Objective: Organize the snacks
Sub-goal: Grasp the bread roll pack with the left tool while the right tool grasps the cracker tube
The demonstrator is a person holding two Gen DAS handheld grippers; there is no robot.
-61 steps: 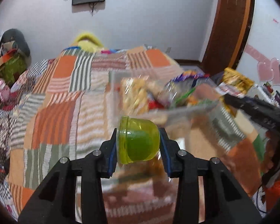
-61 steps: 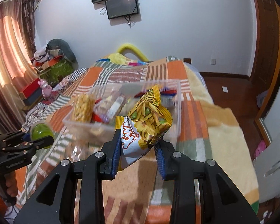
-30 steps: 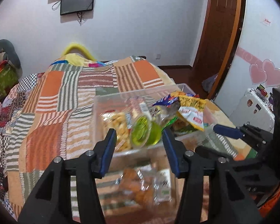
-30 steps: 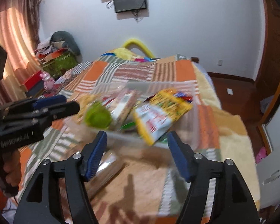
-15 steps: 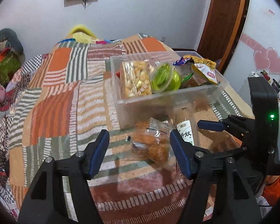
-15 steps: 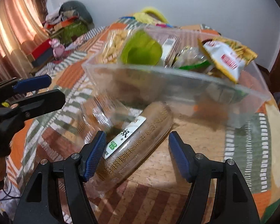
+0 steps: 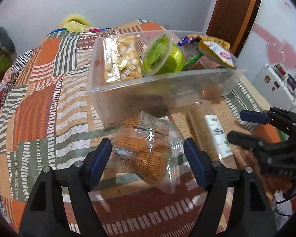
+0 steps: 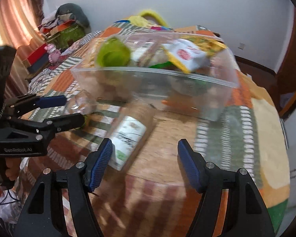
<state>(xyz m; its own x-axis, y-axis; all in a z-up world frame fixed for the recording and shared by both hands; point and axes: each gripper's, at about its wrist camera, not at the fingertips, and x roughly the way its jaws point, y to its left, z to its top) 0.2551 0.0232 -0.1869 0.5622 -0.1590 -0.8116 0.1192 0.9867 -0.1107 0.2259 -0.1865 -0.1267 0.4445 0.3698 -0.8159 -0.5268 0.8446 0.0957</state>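
A clear plastic bin point(image 7: 128, 98) on the patchwork bedspread holds a green jelly cup point(image 7: 161, 56), a bag of puffed snacks point(image 7: 120, 59) and a yellow chip bag point(image 7: 217, 53). In front of it lie a clear-wrapped pastry pack point(image 7: 148, 154) and a long brown cracker sleeve with a white label point(image 7: 213, 132). My left gripper point(image 7: 148, 156) is open, its fingers on either side of the pastry pack. My right gripper point(image 8: 145, 162) is open and empty, just right of the cracker sleeve point(image 8: 130, 136). The bin point(image 8: 207, 102) also shows in the right wrist view.
The bed's quilt point(image 7: 39, 102) spreads left and behind the bin. A cream blanket point(image 8: 266, 148) covers the right edge. Clutter and a pink toy point(image 8: 53, 53) sit by the curtain at left. A wooden door point(image 7: 234, 13) stands behind.
Both grippers let go of the green cup and the chip bag, which now lie in the bin. Both then came down low toward the pastry pack and cracker sleeve.
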